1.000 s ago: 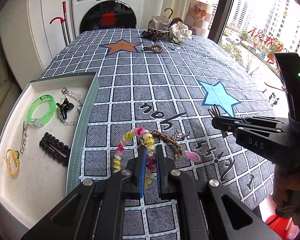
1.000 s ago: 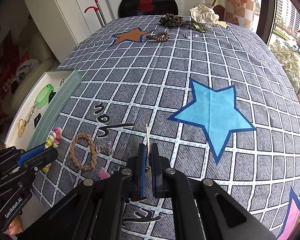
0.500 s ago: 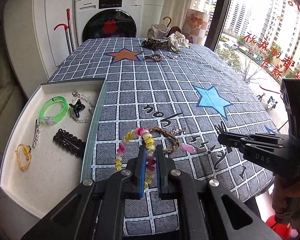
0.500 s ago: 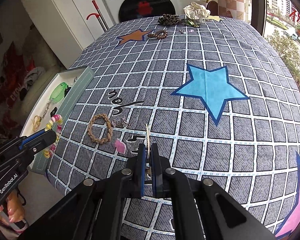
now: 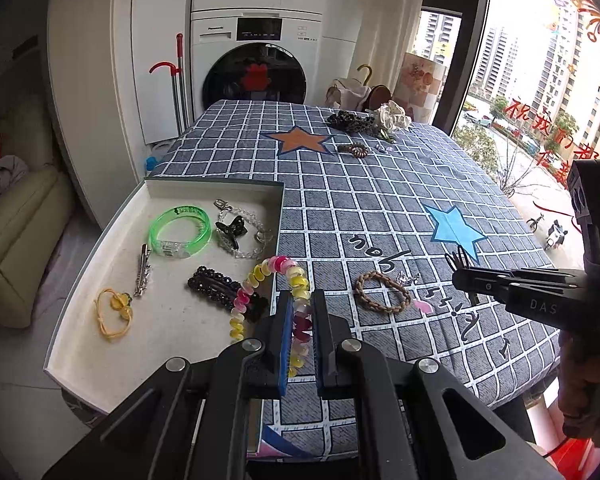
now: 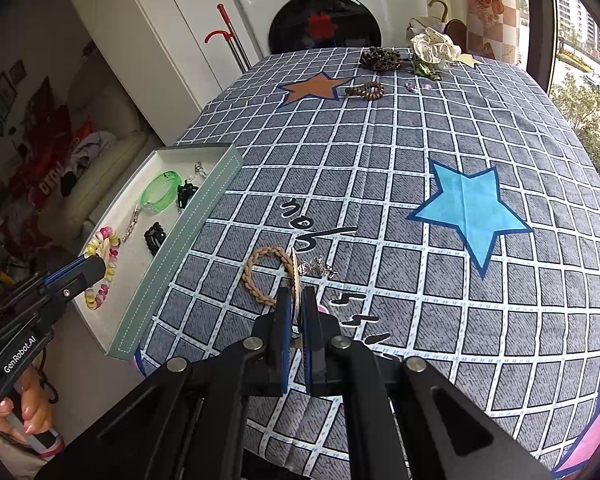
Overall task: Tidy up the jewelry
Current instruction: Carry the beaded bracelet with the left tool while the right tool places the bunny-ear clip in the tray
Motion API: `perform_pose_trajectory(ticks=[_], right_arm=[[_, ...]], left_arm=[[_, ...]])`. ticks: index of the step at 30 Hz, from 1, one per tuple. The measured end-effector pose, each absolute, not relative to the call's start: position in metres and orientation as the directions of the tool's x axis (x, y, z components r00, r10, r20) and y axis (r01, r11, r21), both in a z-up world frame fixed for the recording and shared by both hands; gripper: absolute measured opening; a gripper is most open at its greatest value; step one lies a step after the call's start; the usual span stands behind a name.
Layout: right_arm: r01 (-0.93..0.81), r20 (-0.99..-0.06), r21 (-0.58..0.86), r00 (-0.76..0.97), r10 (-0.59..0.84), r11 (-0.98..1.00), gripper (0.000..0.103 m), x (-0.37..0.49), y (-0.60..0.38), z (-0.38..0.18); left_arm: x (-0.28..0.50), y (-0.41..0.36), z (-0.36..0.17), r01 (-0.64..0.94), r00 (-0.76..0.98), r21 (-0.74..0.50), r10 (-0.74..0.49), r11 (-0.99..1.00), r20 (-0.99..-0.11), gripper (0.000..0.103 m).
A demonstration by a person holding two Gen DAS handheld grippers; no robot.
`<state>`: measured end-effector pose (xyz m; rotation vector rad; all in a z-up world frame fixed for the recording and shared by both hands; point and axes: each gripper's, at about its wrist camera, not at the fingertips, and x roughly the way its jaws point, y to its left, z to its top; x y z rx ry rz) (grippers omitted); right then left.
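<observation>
My left gripper (image 5: 300, 300) is shut on a pink and yellow bead bracelet (image 5: 276, 272) and holds it in the air over the right wall of the white tray (image 5: 112, 332); the bracelet also shows in the right wrist view (image 6: 102, 264). My right gripper (image 6: 296, 296) is shut on a thin flat hair clip (image 6: 294, 270), seen edge-on, held above the table; in the left wrist view black prongs (image 5: 456, 260) stick out of it. A braided brown bracelet (image 5: 382, 292), a small silver piece (image 5: 408, 278) and a pink piece (image 5: 424, 306) lie on the cloth.
The tray holds a green bangle (image 5: 180, 232), a black bow clip (image 5: 230, 232) on a clear chain, a silver clip (image 5: 142, 274), a black beaded clip (image 5: 214, 286) and a yellow band (image 5: 114, 312). Scrunchies (image 5: 350, 122) and a brown coil tie (image 5: 354, 150) lie at the far edge.
Both grippers have risen and pulled back from the table. My left gripper has carried the bead bracelet left, from over the cloth to over the tray's right wall.
</observation>
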<state>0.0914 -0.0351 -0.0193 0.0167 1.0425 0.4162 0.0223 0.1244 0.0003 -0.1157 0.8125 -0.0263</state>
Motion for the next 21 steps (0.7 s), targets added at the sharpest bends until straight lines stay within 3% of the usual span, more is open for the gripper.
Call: perform_pose_trajectory(ticks=[21], right_arm=[[-0.57, -0.839, 0.265, 0.261, 0.478, 0.777, 0.005, 0.102, 0.133, -0.03]], left_arm=[[-0.004, 0.241, -0.049, -0.225, 0.61, -0.094, 0.065, 0.97, -0.79, 0.016]])
